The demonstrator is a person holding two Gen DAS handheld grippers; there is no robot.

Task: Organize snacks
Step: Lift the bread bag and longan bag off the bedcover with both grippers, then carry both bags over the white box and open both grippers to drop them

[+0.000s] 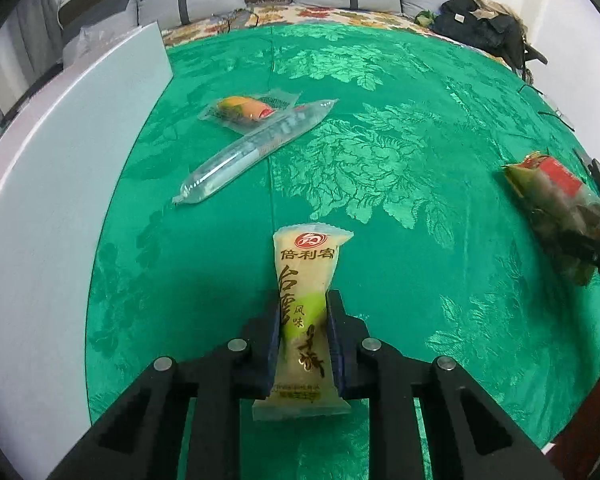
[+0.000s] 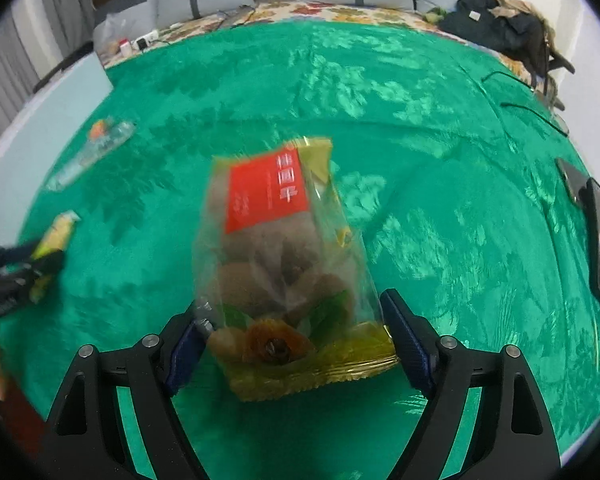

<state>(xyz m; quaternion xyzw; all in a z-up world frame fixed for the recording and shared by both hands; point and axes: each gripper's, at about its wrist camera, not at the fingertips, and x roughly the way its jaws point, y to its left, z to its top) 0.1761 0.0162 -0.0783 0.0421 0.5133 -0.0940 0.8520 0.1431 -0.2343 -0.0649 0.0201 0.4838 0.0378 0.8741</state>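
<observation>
Over the green cloth [image 1: 380,80], left tool [image 1: 303,316] pinches a yellow snack [image 1: 306,280]; right tool [image 2: 296,324] clamps a persimmon bag [image 2: 276,248]

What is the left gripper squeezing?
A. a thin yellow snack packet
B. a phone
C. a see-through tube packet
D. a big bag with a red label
A: in the left wrist view, the left gripper has both pads pressed on the thin yellow snack packet, pinching its middle narrow, while the see-through tube packet lies apart on the green cloth.
</observation>
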